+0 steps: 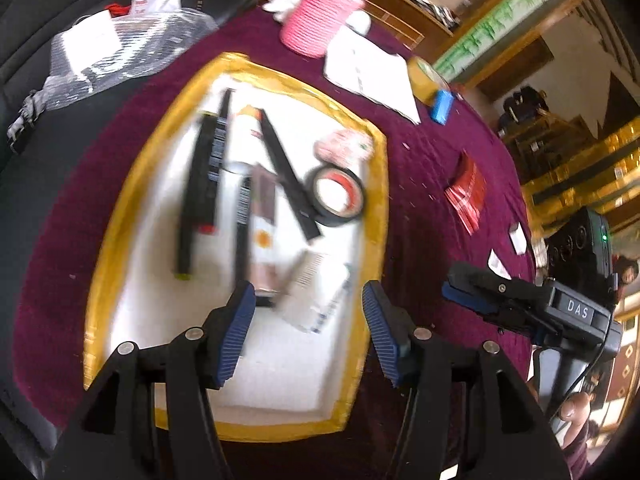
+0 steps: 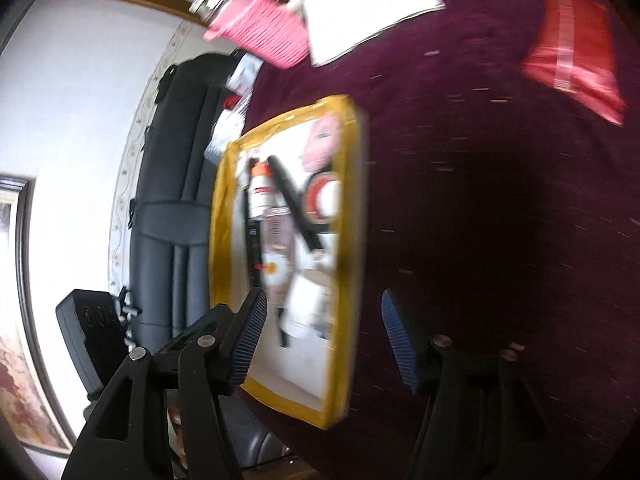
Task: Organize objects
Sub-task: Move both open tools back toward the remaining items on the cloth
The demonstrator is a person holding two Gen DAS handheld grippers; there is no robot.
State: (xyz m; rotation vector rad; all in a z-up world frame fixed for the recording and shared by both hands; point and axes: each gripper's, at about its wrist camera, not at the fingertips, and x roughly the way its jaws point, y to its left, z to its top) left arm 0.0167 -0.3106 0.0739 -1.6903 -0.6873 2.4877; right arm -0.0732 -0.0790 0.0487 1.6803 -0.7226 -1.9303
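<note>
- Maroon cloth covers the table (image 1: 432, 184).
- Left gripper (image 1: 308, 332) hovers over the yellow-rimmed tray (image 1: 120, 216), jaws apart, empty.
- Right gripper (image 2: 324, 340), jaws apart, hangs beside it.
- Tape roll (image 1: 336, 196), bottle (image 1: 244, 136) and black strips (image 1: 196, 196) lie inside the tray.

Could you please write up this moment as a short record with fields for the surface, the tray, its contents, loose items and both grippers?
surface: maroon tablecloth
tray: yellow-rimmed tray, white inside
tray contents: tape roll, black strips, white bottle, other items too blurred to name
loose items on cloth: pink woven basket, white papers, red packets, blue block
left gripper: open, holding nothing, above the tray's near end
right gripper: open, holding nothing, beside the tray
</note>
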